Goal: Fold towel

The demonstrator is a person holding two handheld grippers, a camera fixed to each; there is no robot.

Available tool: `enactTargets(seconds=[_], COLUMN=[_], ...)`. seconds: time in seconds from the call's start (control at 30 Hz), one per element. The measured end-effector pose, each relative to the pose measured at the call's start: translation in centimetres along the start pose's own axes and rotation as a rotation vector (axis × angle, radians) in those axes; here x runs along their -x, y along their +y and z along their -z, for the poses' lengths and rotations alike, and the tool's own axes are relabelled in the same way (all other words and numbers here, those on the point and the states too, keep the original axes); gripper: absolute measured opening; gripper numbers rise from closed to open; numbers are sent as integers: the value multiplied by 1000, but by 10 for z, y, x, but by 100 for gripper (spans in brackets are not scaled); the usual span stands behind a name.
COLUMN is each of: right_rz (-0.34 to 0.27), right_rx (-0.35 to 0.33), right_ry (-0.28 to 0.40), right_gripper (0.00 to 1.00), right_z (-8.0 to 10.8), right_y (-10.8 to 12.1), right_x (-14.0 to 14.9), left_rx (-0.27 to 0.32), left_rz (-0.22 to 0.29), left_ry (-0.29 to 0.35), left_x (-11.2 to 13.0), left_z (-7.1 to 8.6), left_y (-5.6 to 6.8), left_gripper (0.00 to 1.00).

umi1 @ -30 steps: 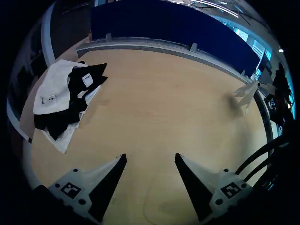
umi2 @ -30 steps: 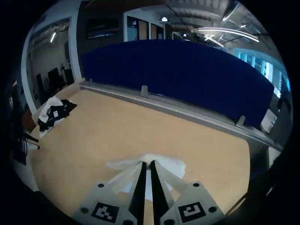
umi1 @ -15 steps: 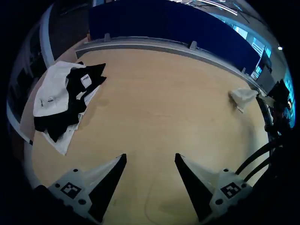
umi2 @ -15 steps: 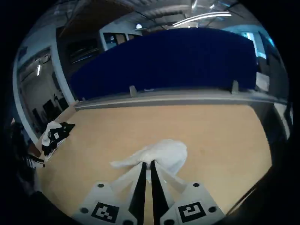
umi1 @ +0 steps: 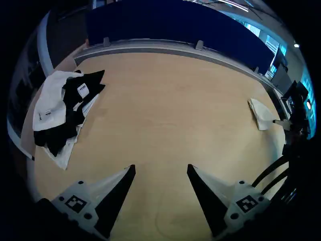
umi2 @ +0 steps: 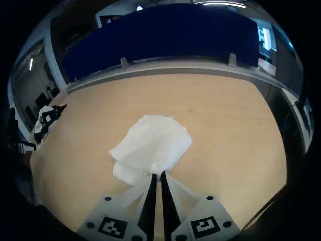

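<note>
While right gripper [umi2: 156,175] jaws pinch towel [umi2: 154,142], left gripper [umi1: 160,166] jaws agape, clothes pile [umi1: 60,116] aside

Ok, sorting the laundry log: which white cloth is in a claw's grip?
The crumpled white towel lying alone, pinched by the right claw; the other white cloths lie piled with black garments.

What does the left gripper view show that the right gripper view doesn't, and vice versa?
Left gripper view: the left hand-held gripper, open above the wooden table. Right gripper view: the right hand-held gripper, shut on the edge of the white towel, seen close up. Both: table, towel, the pile of black and white cloths and the blue partition.
</note>
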State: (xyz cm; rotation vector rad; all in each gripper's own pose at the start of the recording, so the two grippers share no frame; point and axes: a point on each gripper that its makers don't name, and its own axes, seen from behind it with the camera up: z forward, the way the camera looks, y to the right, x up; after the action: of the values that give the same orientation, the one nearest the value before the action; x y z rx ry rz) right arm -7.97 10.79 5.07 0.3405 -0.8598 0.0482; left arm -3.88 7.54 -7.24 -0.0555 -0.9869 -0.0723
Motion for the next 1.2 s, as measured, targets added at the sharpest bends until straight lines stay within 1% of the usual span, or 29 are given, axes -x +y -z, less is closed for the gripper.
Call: enactTargets(seconds=[0.1,0.33,0.57,0.7,0.9,0.97,1.03,1.13,1.2], right_rz=[5,-14,-4,6,14,19,24,30,35], right_rx=[27,109,152,169,182,186,188,187,184], right_ry=[-35,-84,-115,-119,-102,-88,-70,-38,-20], right_gripper=[8,9,15,27,46,58,66,77,81], right_z=[-1,-3,-5,-3,6,10,14,19,21], right_y=[7,27,36,39,42,41,39,33,28], right_x=[13,31,43,47,45,43,38,30,24], left_rx=[2,-6,-12,-12,-8,-6,-4,-1,1], left_rz=[-9,-13,-10,-13,-14,-14,-14,-14,-15], left_ry=[1,-1,-4,-4,-4,-3,-3,-1,-1], left_x=[0,3,7,8,7,7,6,4,4], left_z=[0,1,-1,-2,-1,-1,0,1,1], left_y=[2,-3,-7,-6,-4,-3,-3,-2,-1], left_gripper=[96,96,96,96,96,96,96,96,96])
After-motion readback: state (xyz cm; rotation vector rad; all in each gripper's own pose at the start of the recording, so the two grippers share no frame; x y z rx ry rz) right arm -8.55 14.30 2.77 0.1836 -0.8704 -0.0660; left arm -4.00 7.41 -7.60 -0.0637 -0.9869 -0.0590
